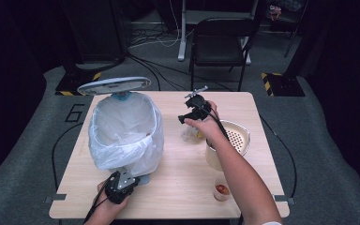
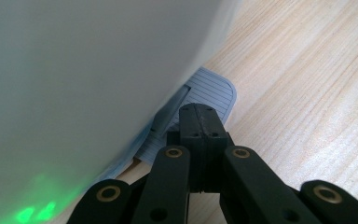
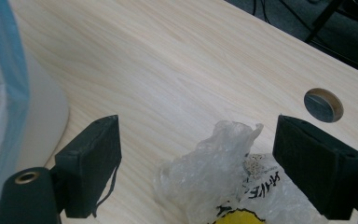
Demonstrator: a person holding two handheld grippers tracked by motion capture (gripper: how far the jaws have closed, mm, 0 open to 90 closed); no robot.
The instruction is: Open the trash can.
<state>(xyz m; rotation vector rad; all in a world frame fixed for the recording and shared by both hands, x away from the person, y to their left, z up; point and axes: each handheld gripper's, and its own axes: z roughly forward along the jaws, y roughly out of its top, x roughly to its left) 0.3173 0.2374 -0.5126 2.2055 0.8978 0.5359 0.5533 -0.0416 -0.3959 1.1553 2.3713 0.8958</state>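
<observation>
We're hovering the right gripper (image 3: 196,158), jaws wide apart, over a crumpled clear plastic wrapper (image 3: 223,177); left gripper (image 2: 198,122)'s pinched together, pressing the bin's ribbed grey pedal (image 2: 209,91).

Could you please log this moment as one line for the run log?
left gripper: shut, pressing bin pedal | bin lid: up | right gripper: open over crumpled wrapper on table

Lighting: even overhead light on the table (image 1: 178,183); surrounding room falls to near black, corners vignetted. High view soft and low in detail. Bin liner (image 2: 74,70) left of the left gripper (image 2: 198,121) is overexposed, blurred, with a green glow low down; right gripper view sharp, shadows faint.
</observation>
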